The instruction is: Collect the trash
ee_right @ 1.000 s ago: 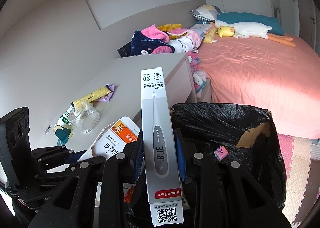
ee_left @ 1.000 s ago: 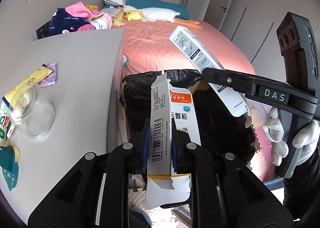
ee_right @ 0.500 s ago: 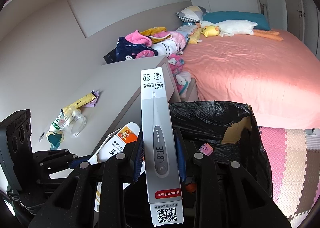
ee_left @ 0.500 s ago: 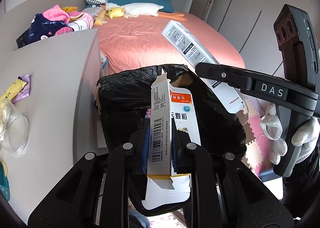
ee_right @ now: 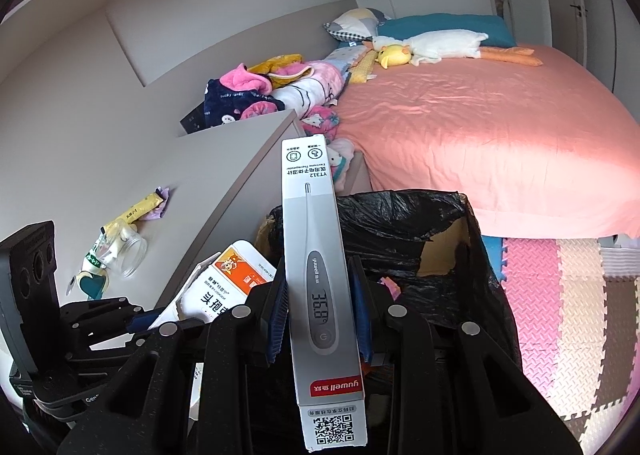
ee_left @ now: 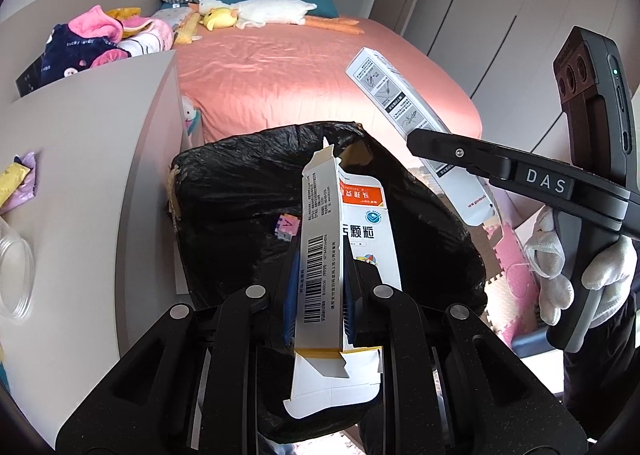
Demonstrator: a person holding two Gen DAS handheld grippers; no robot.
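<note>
We see the pink bed (ee_left: 320, 87) beyond; the tabletop (ee_left: 88, 159) edge flanks the black-lined bin (ee_left: 240, 191), holding a pink scrap (ee_left: 287, 226); our left tool (ee_left: 318, 295) clamps the medicine carton (ee_left: 320, 255) above it; our right tool (ee_right: 322, 319) clamps the thermometer box (ee_right: 316, 255).

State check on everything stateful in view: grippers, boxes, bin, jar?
left gripper: shut on medicine box
medicine box: flaps open, over bin
right gripper: shut on thermometer box
thermometer box: closed, upright
trash bin: open, black-lined, little inside
clear jar: on its side, lidless
</note>
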